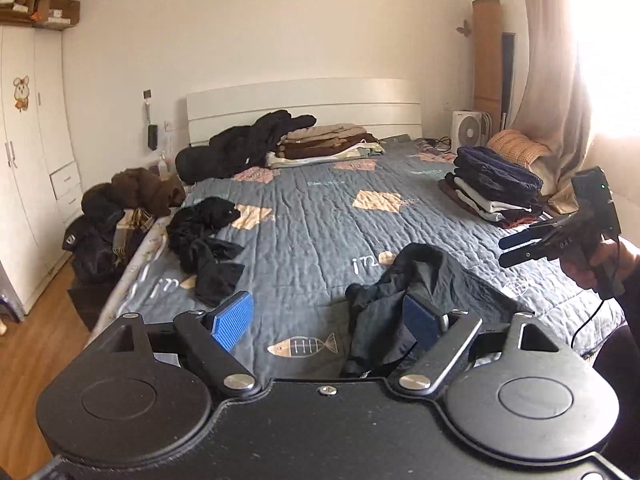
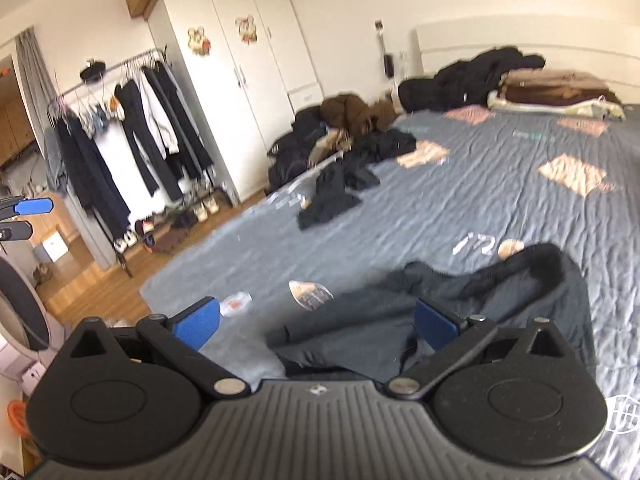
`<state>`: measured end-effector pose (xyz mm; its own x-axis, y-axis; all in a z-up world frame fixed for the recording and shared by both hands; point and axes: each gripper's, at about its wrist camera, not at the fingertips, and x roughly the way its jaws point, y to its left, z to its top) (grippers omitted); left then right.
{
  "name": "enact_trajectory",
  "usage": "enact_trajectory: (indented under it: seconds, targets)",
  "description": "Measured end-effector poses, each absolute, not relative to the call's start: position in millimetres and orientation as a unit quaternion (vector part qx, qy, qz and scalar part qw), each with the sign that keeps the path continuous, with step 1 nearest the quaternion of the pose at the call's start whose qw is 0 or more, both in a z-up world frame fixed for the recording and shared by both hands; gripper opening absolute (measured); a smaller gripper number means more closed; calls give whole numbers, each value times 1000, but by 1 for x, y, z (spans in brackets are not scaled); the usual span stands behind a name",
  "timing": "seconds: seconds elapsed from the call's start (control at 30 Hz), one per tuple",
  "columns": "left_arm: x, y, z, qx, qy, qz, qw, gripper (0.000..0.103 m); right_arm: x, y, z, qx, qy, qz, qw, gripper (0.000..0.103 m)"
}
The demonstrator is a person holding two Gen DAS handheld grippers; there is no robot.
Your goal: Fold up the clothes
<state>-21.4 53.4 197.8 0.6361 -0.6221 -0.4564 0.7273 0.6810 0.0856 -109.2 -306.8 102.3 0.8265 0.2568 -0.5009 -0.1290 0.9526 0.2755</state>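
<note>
Dark crumpled garment (image 1: 404,300) lies on the quilt (image 1: 320,216) before you; your left gripper (image 1: 328,320) and right gripper (image 2: 316,320) are both apart, empty. I judge you must find an edge and spread it flat.

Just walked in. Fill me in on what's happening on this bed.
A person is folding clothes on the bed with a handheld gripper in each hand. Both the left gripper and the right gripper are open and hold nothing. A crumpled dark garment lies unfolded just in front of them. A folded stack sits on the bed's far right, and a black unfolded pile waits at the left edge.
</note>
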Motion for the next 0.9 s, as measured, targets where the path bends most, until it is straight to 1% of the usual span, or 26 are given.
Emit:
enact_trajectory:
  seconds: [0.03, 0.1, 0.23, 0.33, 0.6, 0.7, 0.83, 0.9]
  targets:
    - [-23, 53, 208, 134, 187, -364, 902, 102, -114, -304, 111, 111, 271, 95, 951, 103]
    - [-23, 52, 221, 128, 169, -349, 913, 103, -122, -300, 126, 93, 262, 71, 958, 103]
    - [-3, 30, 199, 111, 190, -354, 909, 103, -127, -303, 133, 61, 256, -6, 965, 103]
    - [26, 2, 155, 101, 224, -342, 907, 103, -118, -316, 112, 76, 263, -43, 961, 103]
    - [101, -75, 33, 84, 313, -307, 895, 103, -66, -365, 1, 63, 315, -133, 938, 103]
    - [123, -96, 1, 89, 334, -304, 888, 103, -42, -394, -47, 86, 342, -168, 920, 103]
    - [151, -117, -44, 85, 363, -311, 874, 103, -15, -419, -98, 111, 358, -191, 907, 103]
    - [158, -125, -64, 93, 361, -299, 878, 103, -8, -426, -115, 115, 358, -202, 905, 103]
